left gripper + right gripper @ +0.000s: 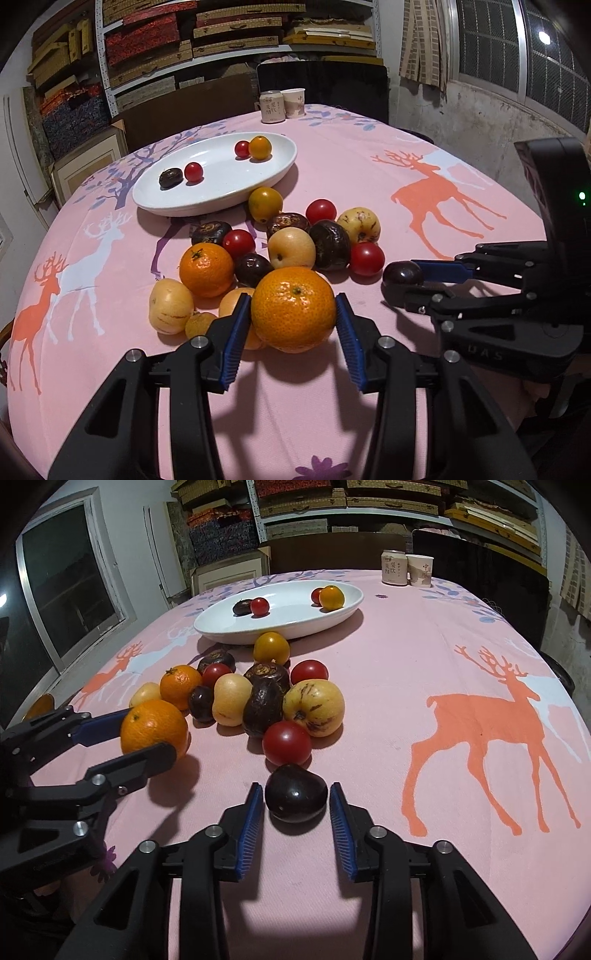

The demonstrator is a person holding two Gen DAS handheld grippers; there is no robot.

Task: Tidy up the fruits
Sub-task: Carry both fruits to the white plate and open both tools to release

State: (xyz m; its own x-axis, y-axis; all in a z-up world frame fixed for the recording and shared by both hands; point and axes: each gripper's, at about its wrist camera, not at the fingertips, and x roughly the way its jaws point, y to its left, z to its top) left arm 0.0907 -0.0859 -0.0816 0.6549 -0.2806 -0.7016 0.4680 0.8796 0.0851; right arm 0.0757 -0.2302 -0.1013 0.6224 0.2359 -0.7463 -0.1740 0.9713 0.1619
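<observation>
A large orange (293, 309), round with dimpled, glossy peel, is gripped between the ribbed blue pads of the left gripper (293, 332), whose fingers are pressed against its two sides at the near edge of the fruit pile (291, 243). A small dark plum (295, 797), smooth and shiny, is bracketed by the fingers of the right gripper (295, 812); the pads are seen touching or almost touching its sides, so a firm clamp cannot be told for certain. The plum is placed just on the near side of the pile, next to a red tomato (287, 743).

The pile is made up of a second orange (206, 269), pale yellow pears with speckled skin (358, 225), wrinkled dark passion fruits (330, 244), smooth red tomatoes and a small yellow-orange citrus (265, 204). The tabletop is covered by a pink woven cloth (351, 166) printed with orange and white deer.

Beyond the pile, a white oval glazed plate (207, 199) is set, with its rim just beside the small citrus. Four small fruits are held in it: a dark one (170, 178) beside a red tomato, and another red tomato touching a yellow-orange citrus (260, 147). Further beyond the plate, a can (272, 107) and a paper cup (294, 102) are stood side by side at the far edge of the tabletop.
</observation>
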